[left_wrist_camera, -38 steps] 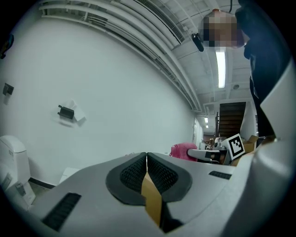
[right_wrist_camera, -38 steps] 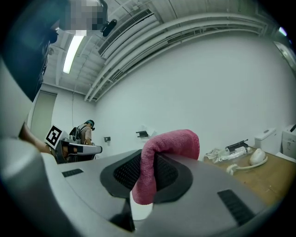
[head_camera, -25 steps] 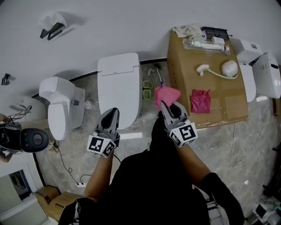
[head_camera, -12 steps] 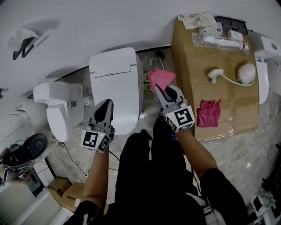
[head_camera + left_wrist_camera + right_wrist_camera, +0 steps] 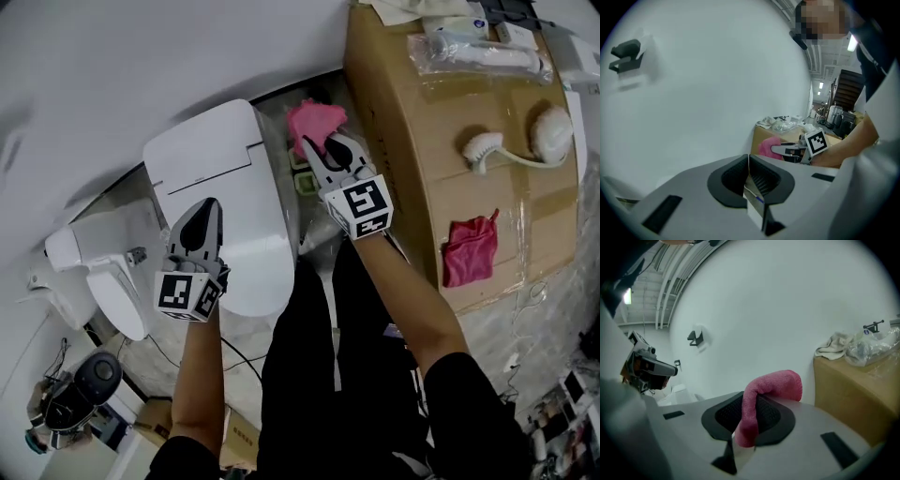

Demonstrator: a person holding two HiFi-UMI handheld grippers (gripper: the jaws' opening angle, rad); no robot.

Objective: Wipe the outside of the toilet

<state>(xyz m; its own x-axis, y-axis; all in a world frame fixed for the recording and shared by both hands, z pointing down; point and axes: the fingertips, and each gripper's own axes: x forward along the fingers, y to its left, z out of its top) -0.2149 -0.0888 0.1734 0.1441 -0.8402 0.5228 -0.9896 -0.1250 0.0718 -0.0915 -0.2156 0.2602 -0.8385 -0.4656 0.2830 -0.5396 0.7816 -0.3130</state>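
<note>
A white toilet (image 5: 220,187) with its lid down stands against the wall in the head view. My left gripper (image 5: 204,211) hovers over the lid, shut with nothing between its jaws (image 5: 748,168). My right gripper (image 5: 319,150) is to the right of the toilet, shut on a pink cloth (image 5: 315,122) that bulges past its tips near the toilet's right side. In the right gripper view the pink cloth (image 5: 761,394) is pinched between the pads and folds over to the right. In the left gripper view the right gripper (image 5: 787,150) and pink cloth (image 5: 765,146) show ahead.
A second white toilet (image 5: 98,258) stands to the left. A big cardboard box (image 5: 450,169) at right bears a white brush (image 5: 487,145), another pink cloth (image 5: 469,248) and a bagged item (image 5: 478,54). A green object (image 5: 306,178) sits on the floor between toilet and box.
The head view has swung, so the scene shifted. My right gripper with the pink cloth moved up and left, closer to the toilet's right side. My left gripper stays over the lid.
</note>
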